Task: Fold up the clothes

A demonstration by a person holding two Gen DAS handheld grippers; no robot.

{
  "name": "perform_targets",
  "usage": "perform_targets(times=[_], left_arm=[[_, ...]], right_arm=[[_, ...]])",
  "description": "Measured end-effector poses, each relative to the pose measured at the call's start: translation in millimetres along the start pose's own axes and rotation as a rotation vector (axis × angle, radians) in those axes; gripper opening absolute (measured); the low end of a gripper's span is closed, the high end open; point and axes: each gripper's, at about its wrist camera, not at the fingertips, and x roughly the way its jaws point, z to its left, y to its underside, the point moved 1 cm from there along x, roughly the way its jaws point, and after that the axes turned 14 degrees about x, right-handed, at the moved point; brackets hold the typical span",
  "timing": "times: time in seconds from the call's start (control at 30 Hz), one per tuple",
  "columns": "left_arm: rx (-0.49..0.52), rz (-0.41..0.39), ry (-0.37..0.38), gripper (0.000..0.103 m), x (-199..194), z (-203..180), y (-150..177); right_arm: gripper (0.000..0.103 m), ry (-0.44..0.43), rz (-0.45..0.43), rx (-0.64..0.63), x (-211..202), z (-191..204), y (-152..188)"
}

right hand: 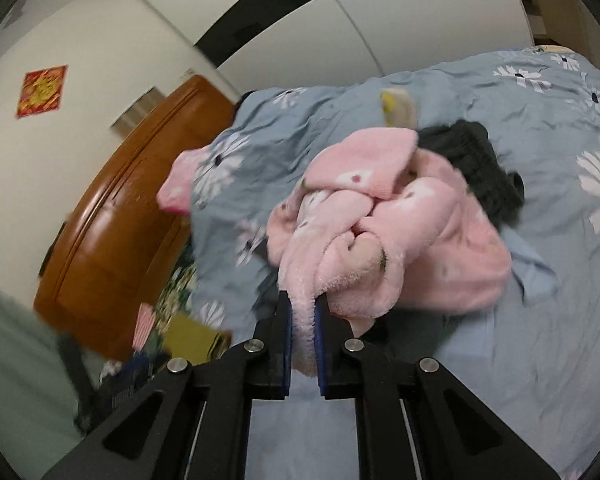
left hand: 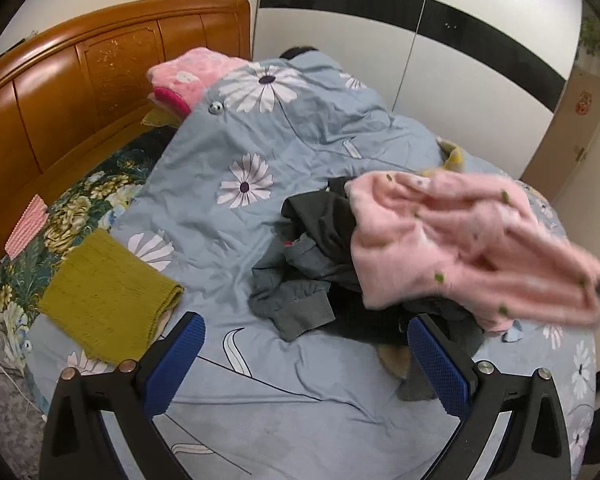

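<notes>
A fluffy pink garment (right hand: 400, 236) with small flowers hangs bunched from my right gripper (right hand: 303, 312), which is shut on a fold of it above the bed. It also shows, blurred, in the left wrist view (left hand: 452, 240), lifted over a heap of dark grey and black clothes (left hand: 316, 256). My left gripper (left hand: 306, 344) is open and empty, low over the blue quilt (left hand: 228, 152), just in front of the heap. A folded olive knit (left hand: 104, 292) lies to its left.
The blue daisy quilt covers the bed. A wooden headboard (left hand: 68, 92) stands at the left, with a pink blanket (left hand: 188, 76) by it. A white wardrobe with a black band (left hand: 420, 40) is behind. A yellow-white item (right hand: 398, 106) lies beyond the pink garment.
</notes>
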Motion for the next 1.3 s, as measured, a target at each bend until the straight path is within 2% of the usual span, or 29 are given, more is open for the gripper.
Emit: perform_targets(times=[0.13,0.23,0.3,0.47,0.57,0.7,0.8,0.87,0.9,0.93,1.0,1.13,1.2,1.3], left_arm=[[0.035,-0.006,0.034,0.103,-23.3,-9.5,11.3],[0.084,0.014,0.083,0.103,-29.1,-29.3,21.3],[0.127,0.048,0.125,0.103,-25.2,-50.6,29.6],[0.251,0.151,0.272,0.103,-6.1,-121.1,52.4],[0.325,0.21,0.335,0.103,13.3,-168.9,64.4],[0.419,0.28,0.409,0.099,49.8,-230.9,76.2],[0.487,0.36,0.404,0.08,82.4,-260.8,85.8],[0.507,0.436,0.408,0.043,103.3,-273.5,93.4],[0.509,0.472,0.407,0.033,111.0,-277.1,96.7],[0.508,0.488,0.405,0.009,113.4,-278.4,98.4],[0.473,0.48,0.411,0.008,110.1,-273.4,96.0],[0.369,0.358,0.391,0.007,76.3,-230.7,68.7],[0.316,0.287,0.335,0.007,60.1,-192.9,49.3],[0.232,0.225,0.191,0.007,46.9,-123.1,31.2]], right_arm=[[0.009,-0.006,0.037,-0.011,-46.5,-12.8,58.5],[0.009,0.054,0.085,0.02,-71.0,-41.7,99.7],[0.009,0.14,0.128,0.046,-68.7,-68.2,122.8],[0.009,0.31,0.219,0.232,-41.1,-148.2,167.3],[0.01,0.33,0.217,0.324,-42.6,-176.3,185.7],[0.01,0.323,0.206,0.343,-45.7,-180.4,192.0],[0.01,0.334,0.211,0.336,-44.7,-183.4,194.9],[0.01,0.336,0.207,0.333,-44.7,-185.6,194.0],[0.01,0.334,0.204,0.333,-46.9,-188.0,193.2],[0.01,0.333,0.202,0.332,-48.6,-188.8,192.6],[0.01,0.337,0.198,0.324,-50.0,-189.0,190.6],[0.011,0.342,0.2,0.321,-52.8,-192.4,190.2],[0.011,0.347,0.207,0.329,-53.3,-197.1,191.1],[0.012,0.377,0.228,0.323,-51.9,-203.7,192.0]])
